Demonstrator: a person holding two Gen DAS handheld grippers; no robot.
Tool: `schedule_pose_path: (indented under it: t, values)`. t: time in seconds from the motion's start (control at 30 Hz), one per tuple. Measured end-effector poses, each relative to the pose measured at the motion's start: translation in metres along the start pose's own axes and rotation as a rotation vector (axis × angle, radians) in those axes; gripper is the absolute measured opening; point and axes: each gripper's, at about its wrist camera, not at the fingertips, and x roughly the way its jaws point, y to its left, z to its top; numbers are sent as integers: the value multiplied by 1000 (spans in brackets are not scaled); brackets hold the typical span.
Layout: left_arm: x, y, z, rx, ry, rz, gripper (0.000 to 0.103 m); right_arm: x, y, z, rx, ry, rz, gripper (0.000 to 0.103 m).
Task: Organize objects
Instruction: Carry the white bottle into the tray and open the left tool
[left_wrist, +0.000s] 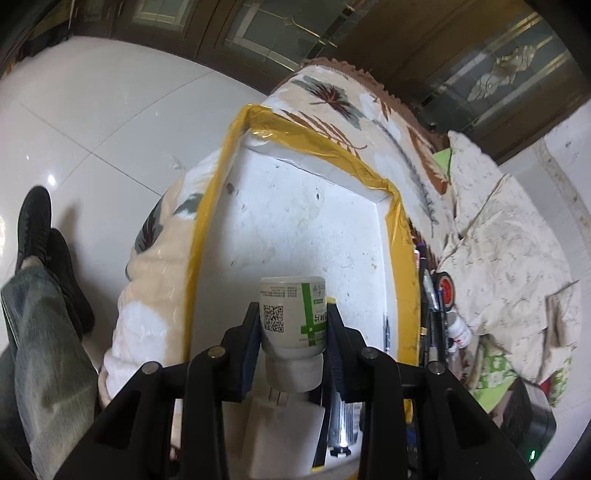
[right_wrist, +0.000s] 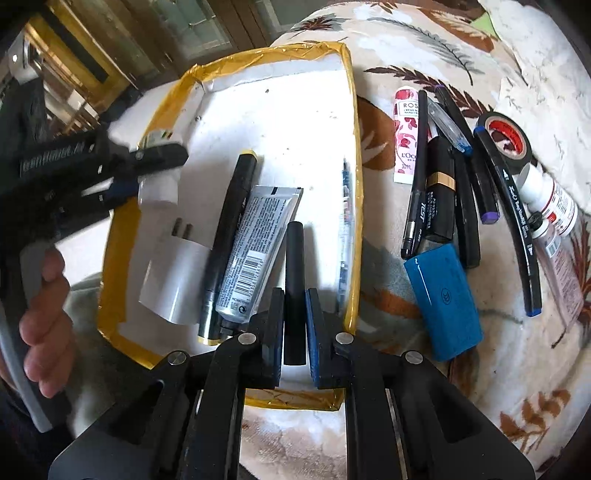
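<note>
Pill bottle (left_wrist: 293, 317) sits clamped in the left gripper (left_wrist: 293, 321) above the yellow-taped foam tray (left_wrist: 212, 206); the right gripper (right_wrist: 294, 325) pinches a black pen (right_wrist: 294, 280).

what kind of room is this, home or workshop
Most likely a home living space: glossy white floor tiles, dark wooden doors with patterned glass panes, and a cream leaf-print fleece blanket under the yellow-taped white foam tray.

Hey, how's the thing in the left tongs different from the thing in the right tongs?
The left tongs hold a white pill bottle with a green label and QR code; the right tongs hold a plain black stick. The pill bottle is squat and wide, the black stick slim and long. Both are clamped over the yellow-taped white tray.
</note>
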Motion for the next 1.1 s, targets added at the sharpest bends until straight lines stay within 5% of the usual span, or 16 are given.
schedule_pose_path:
  t: [0.23,0.43,0.53,0.63,0.7,0.8,0.97,1.1]
  values:
    - [21,-25,7,120,73,214,33,3,1,-1,-7,2,-8,11]
    - [29,-30,3,177,118,294,34,3,-2,0,6,-3,14,11]
    - [17,-23,3,124,83,178,41,3,-7,1,29,-4,45,11]
    - [-5,-15,1,29,23,52,62,4,-9,1,48,-1,107,14]
    - [-22,-15,-4,16,-40,59,70,-2,-17,-2,66,-22,158,24]
    - [-39,-25,-18,-1,-70,24,71,-19,-25,-3,72,-80,209,36]
    - [-23,-65,-51,44,-14,-61,71,-46,-52,-11,87,-135,287,37]
    - [4,-107,-95,111,30,-108,71,-66,-88,-39,111,-173,248,37]
